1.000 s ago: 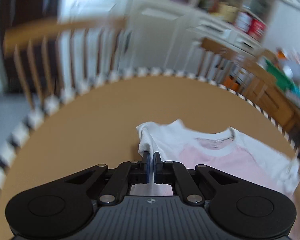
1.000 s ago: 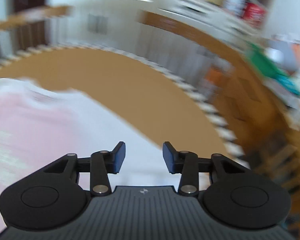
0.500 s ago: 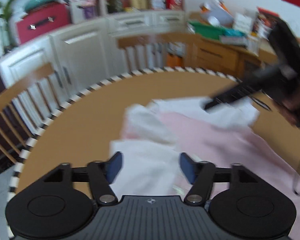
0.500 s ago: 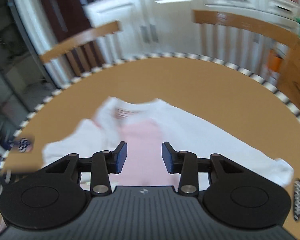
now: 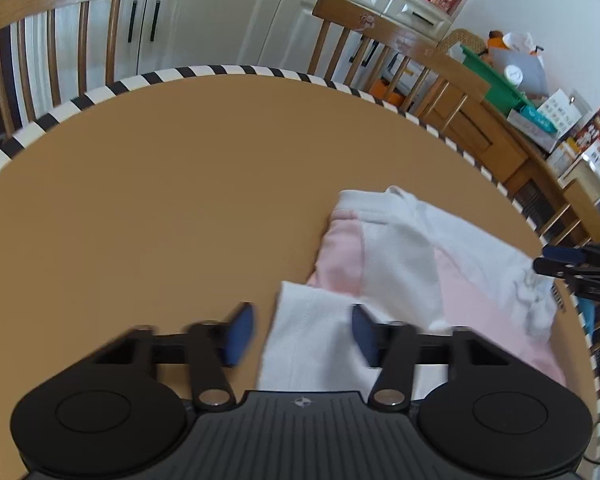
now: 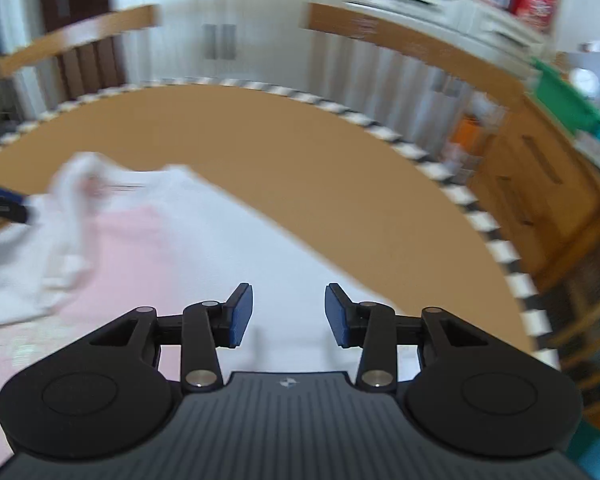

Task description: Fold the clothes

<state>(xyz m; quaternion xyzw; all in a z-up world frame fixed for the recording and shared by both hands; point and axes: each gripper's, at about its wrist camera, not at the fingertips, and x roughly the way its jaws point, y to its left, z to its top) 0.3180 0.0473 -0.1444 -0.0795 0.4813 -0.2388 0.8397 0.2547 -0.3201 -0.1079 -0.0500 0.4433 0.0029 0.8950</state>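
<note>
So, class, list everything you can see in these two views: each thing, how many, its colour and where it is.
shirt: one, white with pink front, rumpled on the table.
table: one, brown top, black-and-white striped edge.
chairs: two, wooden, at the table's far side.
cupboards: white, behind the chairs.
sideboard: one, wooden, right of the table.
green bin: one, on the sideboard.
left hand-held gripper: black, blue pads, jaws open, shirt's white fabric between them.
right hand-held gripper: black, blue pads, jaws open above the shirt.
</note>
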